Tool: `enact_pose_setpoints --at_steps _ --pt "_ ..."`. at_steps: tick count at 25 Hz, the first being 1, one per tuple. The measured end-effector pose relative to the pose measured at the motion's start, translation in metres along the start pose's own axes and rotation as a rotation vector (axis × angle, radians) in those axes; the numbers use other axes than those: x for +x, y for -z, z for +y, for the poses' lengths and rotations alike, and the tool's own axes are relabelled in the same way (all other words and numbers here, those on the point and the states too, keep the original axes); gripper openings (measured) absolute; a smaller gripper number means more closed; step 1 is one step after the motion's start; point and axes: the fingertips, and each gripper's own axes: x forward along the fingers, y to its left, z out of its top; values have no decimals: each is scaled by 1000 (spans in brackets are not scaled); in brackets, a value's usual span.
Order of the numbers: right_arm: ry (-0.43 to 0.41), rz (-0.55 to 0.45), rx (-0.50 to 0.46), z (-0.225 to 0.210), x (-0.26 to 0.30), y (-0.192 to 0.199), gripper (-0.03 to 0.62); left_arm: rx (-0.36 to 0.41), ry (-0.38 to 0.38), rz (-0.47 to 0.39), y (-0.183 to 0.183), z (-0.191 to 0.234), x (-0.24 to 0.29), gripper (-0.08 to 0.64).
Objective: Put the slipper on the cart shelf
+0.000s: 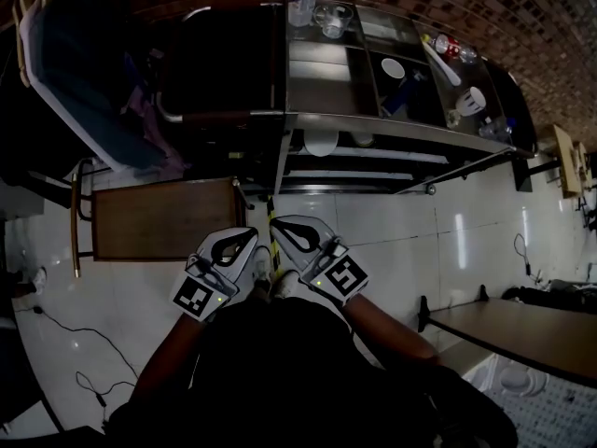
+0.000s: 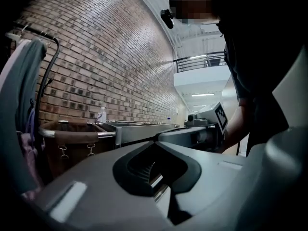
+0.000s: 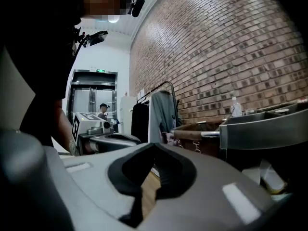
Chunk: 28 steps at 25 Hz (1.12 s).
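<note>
While held level side by side, left tongs and right tongs are closed, empty.

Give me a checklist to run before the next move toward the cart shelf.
1. White left tool, jaws together, holding nothing: ok.
2. White right tool, jaws together, holding nothing: ok.
3. Slipper located: cannot tell, none clearly visible.
4. Grey metal cart ahead of both tools: ok.
5. Free room on its lower shelf: cannot tell, in shadow.
</note>
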Motion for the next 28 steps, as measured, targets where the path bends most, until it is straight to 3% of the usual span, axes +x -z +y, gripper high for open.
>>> enact_pose_setpoints --at_steps 8,14,20,28 --pt "-68 4 22 36 1 4 2 27 -113 36 -2 -6 -42 0" --pt "-108 27 13 71 19 13 2 30 -154 34 -2 1 -80 0" --pt "-112 27 10 108 58 9 2 48 -130 12 -3 26 -123 0" --pt "-39 5 1 164 148 -3 2 29 -49 0 7 86 -206 0"
